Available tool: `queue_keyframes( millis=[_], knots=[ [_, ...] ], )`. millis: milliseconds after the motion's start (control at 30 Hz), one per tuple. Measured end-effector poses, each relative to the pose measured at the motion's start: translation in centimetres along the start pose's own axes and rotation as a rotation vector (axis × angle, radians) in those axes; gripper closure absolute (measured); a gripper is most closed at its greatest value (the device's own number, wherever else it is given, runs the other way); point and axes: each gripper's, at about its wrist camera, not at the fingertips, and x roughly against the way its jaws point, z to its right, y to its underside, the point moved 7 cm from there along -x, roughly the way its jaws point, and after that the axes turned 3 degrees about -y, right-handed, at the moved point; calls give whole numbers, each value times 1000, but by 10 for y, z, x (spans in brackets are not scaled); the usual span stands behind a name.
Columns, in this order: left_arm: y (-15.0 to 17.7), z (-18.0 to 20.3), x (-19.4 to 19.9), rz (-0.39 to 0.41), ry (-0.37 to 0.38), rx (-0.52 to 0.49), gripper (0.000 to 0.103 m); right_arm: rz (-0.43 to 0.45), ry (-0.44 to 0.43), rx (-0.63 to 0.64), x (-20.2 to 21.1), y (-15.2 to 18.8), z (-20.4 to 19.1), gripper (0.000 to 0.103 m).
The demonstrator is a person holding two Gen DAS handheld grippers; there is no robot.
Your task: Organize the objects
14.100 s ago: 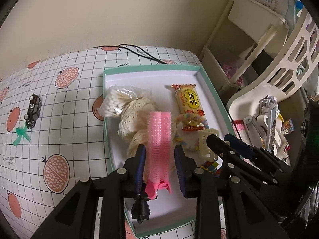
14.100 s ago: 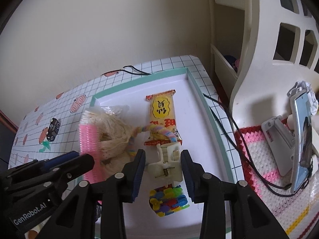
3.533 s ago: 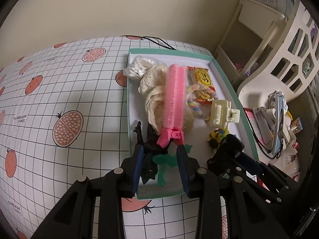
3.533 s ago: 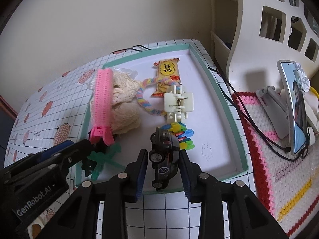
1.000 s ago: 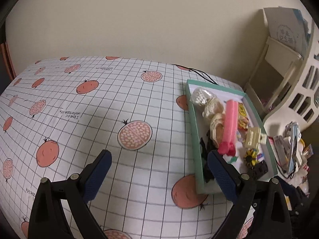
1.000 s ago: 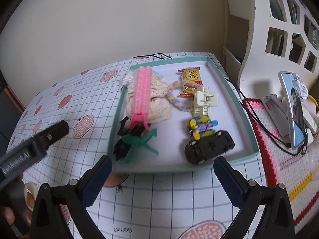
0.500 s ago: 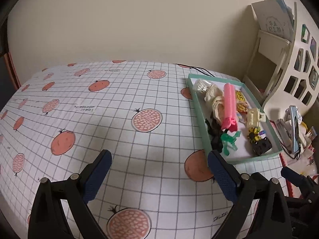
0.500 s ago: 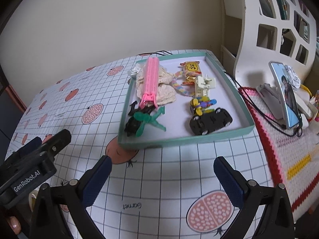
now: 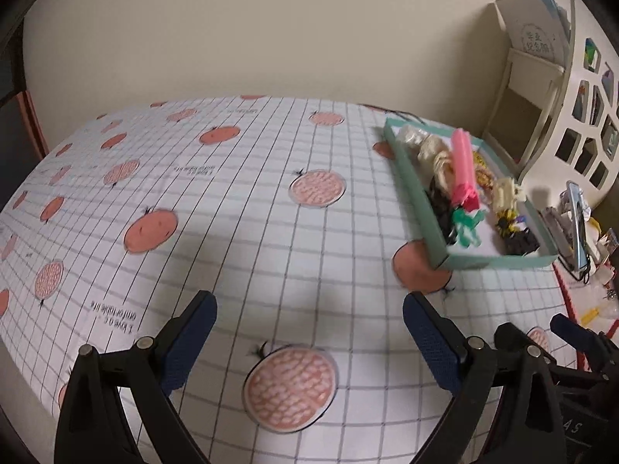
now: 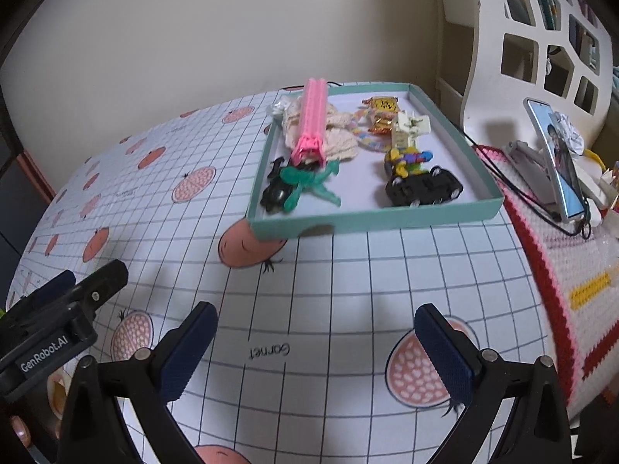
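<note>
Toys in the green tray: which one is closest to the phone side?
The black toy car, at the tray's front corner on the phone's side; the green toy lies at the opposite corner.

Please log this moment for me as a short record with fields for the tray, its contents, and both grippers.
surface: tablecloth with grid and fruit print
tray: teal tray on the table's far right part
contents: black toy car, green clip, pink hair roller on cream lace, cream claw clip, snack packet
left gripper: open, empty, above the cloth
right gripper: open, empty, short of the tray
beside table: phone on a stand
</note>
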Motion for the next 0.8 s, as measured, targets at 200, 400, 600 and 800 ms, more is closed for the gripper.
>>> queue_keyframes(
  millis=[200, 400, 600, 800],
  knots=[
    [22, -16, -7, -53, 1, 54, 6, -11, 9, 17, -3, 14, -2, 0],
    [46, -27, -18, -114, -12, 73, 6, -19, 27, 8, -7, 26, 2, 0],
    [62, -31, -22, -137, -33, 69, 6, -21, 44, 9, -7, 33, 6, 0],
    [69, -34, -19, -129, -71, 51, 6, -32, 67, 13, -10, 38, 10, 0]
  ],
)
